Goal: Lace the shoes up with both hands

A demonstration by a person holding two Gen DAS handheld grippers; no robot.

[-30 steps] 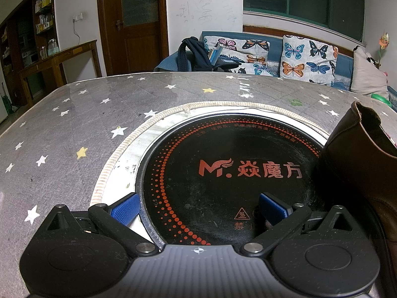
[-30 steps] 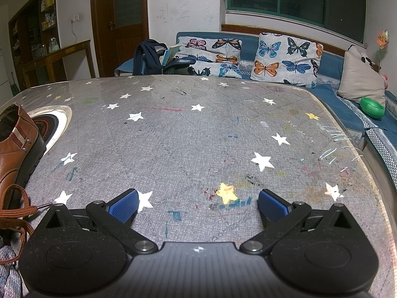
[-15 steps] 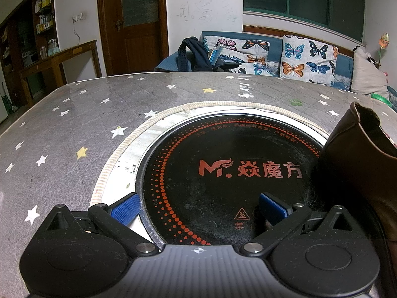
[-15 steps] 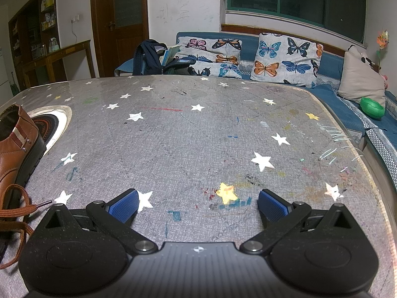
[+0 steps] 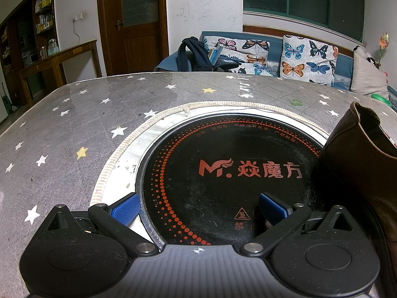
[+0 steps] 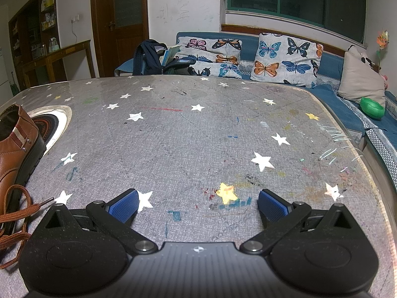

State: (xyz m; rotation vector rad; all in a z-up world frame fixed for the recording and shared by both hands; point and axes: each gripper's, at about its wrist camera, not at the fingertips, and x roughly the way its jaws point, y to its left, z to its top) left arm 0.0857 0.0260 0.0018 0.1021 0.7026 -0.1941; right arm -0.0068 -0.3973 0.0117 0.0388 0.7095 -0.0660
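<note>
Between my two tools sits the brown leather lace-up shoe (image 6: 15, 154), heel resting on the round black induction hob (image 5: 223, 171) set into the star-patterned grey bench (image 6: 198, 136). Left gripper (image 5: 198, 207) and right gripper (image 6: 197, 204) both gape wide, holding nothing. Orange-brown shoelace (image 6: 17, 213) trails loose (presumably awaiting pickup).

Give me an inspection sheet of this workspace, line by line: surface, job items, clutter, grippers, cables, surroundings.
Surface: grey star-print table, scribbled and stained, with a round black cooktop set into it.
Job's things: brown shoe at the cooktop's edge; orange lace lying loose on the table.
Clutter: nothing seen.
Grippers: left gripper open over the cooktop; right gripper open over bare table; both empty.
Cables: nothing seen on the table.
Surroundings: sofa with butterfly cushions, backpack, wooden door.
</note>
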